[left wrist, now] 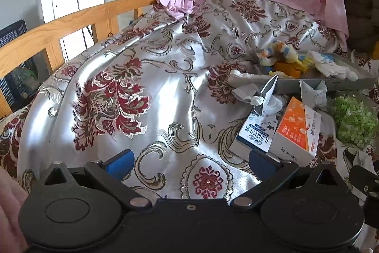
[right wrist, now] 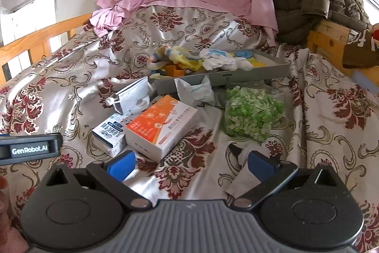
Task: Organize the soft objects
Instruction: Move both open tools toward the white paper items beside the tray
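Grey face mask [right wrist: 132, 96] by tray's [right wrist: 258, 74] front edge looks light & floppy, pinch its folded body; both grippers [left wrist: 189, 161] [right wrist: 189, 164] wide open, empty.

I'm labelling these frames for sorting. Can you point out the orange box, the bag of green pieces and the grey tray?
orange box [right wrist: 161, 125]: right wrist view, on its orange top face.
bag of green pieces [right wrist: 251, 113]: right wrist view, middle of the bag.
grey tray [right wrist: 255, 74]: right wrist view, on its front wall.

Orange box [right wrist: 161, 126], green bag [right wrist: 251, 114] (grey tray [right wrist: 255, 74] behind) on floral bedspread [right wrist: 331, 110]
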The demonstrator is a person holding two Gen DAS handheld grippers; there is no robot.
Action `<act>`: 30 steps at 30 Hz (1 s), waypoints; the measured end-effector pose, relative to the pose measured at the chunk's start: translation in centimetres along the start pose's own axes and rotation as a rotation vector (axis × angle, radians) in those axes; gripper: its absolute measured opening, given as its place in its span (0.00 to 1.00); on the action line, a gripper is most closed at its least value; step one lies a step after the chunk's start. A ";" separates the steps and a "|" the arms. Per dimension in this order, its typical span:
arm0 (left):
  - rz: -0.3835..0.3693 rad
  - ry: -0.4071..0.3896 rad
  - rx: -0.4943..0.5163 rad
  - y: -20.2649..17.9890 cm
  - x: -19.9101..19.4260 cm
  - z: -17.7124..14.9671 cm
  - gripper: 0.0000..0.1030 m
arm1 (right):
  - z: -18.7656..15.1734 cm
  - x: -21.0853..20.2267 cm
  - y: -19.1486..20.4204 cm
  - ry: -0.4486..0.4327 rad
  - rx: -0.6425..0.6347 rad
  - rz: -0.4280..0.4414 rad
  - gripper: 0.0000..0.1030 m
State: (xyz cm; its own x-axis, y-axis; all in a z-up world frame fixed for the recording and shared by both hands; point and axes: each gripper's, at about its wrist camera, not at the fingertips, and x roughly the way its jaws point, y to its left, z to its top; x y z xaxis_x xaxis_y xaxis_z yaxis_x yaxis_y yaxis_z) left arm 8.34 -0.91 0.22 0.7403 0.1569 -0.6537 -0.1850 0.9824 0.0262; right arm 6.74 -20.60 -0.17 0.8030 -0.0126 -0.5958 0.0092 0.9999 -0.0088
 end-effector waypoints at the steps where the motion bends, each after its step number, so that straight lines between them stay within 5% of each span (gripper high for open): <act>1: 0.000 0.005 -0.001 0.0 0.1 0.0 0.99 | 0.0 0.0 0.0 0.000 0.000 0.004 1.00; 20: 0.018 0.079 -0.087 0.8 1.8 0.4 0.99 | 0.5 -0.2 0.1 -0.049 0.025 0.065 1.00; 30: -0.009 0.020 -0.039 0.4 3.1 2.8 0.99 | 2.4 1.3 -0.7 -0.109 -0.009 0.107 1.00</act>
State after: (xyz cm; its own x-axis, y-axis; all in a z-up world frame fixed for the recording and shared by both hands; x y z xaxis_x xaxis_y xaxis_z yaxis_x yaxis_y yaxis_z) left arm 12.38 0.25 0.27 0.7291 0.1459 -0.6687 -0.2037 0.9790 -0.0086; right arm 9.21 -21.27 1.00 0.8590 0.0949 -0.5031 -0.0850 0.9955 0.0427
